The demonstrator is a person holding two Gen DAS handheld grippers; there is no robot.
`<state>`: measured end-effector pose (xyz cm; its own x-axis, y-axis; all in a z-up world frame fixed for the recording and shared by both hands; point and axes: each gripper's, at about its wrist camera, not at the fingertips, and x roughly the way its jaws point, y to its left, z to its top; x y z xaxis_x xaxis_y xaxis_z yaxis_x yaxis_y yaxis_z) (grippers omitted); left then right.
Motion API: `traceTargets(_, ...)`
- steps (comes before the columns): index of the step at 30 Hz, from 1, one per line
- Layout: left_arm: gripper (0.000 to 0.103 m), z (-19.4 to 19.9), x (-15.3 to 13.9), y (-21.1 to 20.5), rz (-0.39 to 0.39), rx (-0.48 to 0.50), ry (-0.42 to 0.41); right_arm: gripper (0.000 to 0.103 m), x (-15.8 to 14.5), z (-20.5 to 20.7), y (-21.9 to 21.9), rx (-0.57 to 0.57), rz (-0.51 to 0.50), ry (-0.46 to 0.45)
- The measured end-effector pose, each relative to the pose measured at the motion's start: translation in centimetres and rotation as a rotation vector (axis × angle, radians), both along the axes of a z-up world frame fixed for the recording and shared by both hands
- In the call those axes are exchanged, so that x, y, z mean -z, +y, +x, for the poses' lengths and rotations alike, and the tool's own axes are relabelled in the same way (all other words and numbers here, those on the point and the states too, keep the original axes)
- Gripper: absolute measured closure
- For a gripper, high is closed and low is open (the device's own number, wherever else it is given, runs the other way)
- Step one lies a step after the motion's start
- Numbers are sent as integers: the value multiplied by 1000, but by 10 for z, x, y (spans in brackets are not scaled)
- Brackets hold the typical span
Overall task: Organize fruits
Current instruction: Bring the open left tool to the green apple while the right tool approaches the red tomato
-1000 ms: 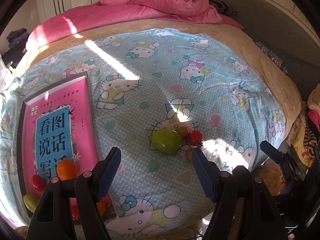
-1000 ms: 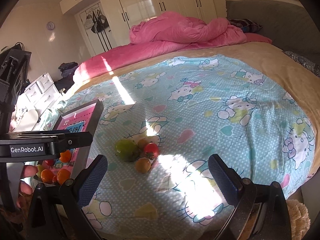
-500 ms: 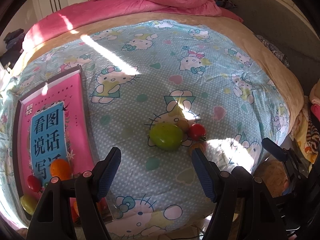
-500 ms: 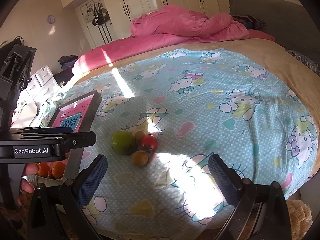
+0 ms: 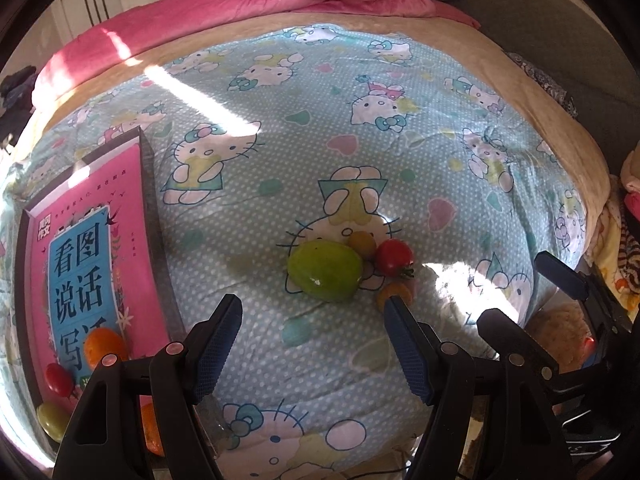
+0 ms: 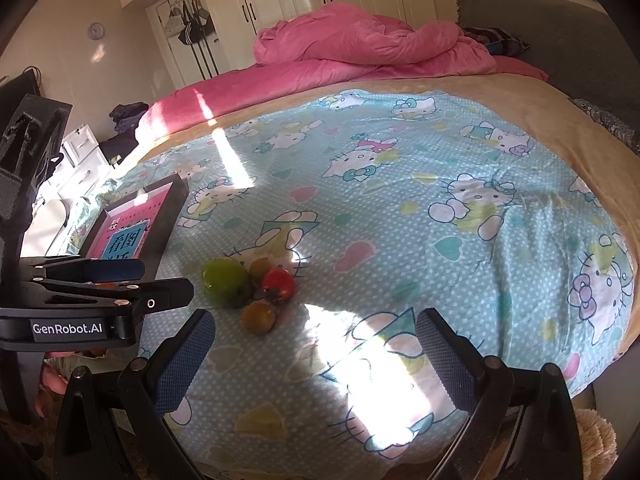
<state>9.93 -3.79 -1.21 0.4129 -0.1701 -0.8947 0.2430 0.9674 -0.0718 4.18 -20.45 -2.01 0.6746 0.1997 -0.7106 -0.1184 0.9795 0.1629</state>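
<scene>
A large green fruit [image 5: 325, 270] lies on the Hello Kitty sheet with a red tomato [image 5: 394, 257], a small yellow-brown fruit [image 5: 362, 241] and a small orange fruit [image 5: 390, 291] around it. My left gripper [image 5: 312, 312] is open and empty, just short of this cluster. The cluster also shows in the right wrist view: green fruit [image 6: 224, 280], red tomato [image 6: 279, 283], brownish fruit [image 6: 258, 317]. My right gripper [image 6: 316, 336] is open and empty, to the right of the fruits. A dark tray [image 5: 154, 216] lined with a pink book holds several small fruits, among them an orange one [image 5: 105, 346].
The tray [image 6: 170, 216] lies at the sheet's left. A pink duvet [image 6: 360, 52] is piled at the far end of the bed. The left gripper's body [image 6: 80, 304] shows at the left of the right wrist view. The bed's front edge is right below both grippers.
Both grippers have moved forward and lower toward the fruit cluster, which now looks larger and closer. Both stay open. The fruits have not moved.
</scene>
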Motion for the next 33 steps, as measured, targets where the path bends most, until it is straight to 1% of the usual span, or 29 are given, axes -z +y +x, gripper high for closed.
traceTargets(6, 28, 9, 12, -3, 11, 13, 19, 1, -5, 10, -6, -25, -33, -20)
traceTargets(8, 28, 11, 16, -4, 10, 20, 28, 1, -5, 15, -10, -33, -27, -16)
traceTargets(12, 28, 15, 22, -9, 36, 44, 26, 2, 0, 25, -16, -51, -5, 11)
traceTargets(14, 28, 18, 23, -11, 36, 56, 22, 8, 2, 28, -17, -68, 17, 19)
traceTargets(16, 28, 21, 24, -14, 36, 63, 25, 15, 4, 30, -15, -80, 19, 25)
traceTargets(20, 28, 26, 27, -20, 54, 81, 13, 20, 7, 36, -5, -129, 42, 41)
traceTargets(23, 28, 30, 34, -22, 53, 85, 23, 28, 10, 41, -2, -152, 77, 59)
traceTargets(25, 28, 31, 37, -22, 59, 88, 24, 38, 13, 43, -1, -164, 83, 66)
traceTargets(29, 28, 32, 42, -21, 51, 92, 31, 39, 17, 49, -1, -168, 106, 91)
traceTargets(31, 28, 33, 43, -21, 37, 104, 35, 40, 17, 52, 2, -175, 101, 94)
traceTargets(33, 28, 33, 45, -21, 50, 111, 33, 41, 18, 55, 4, -184, 109, 101)
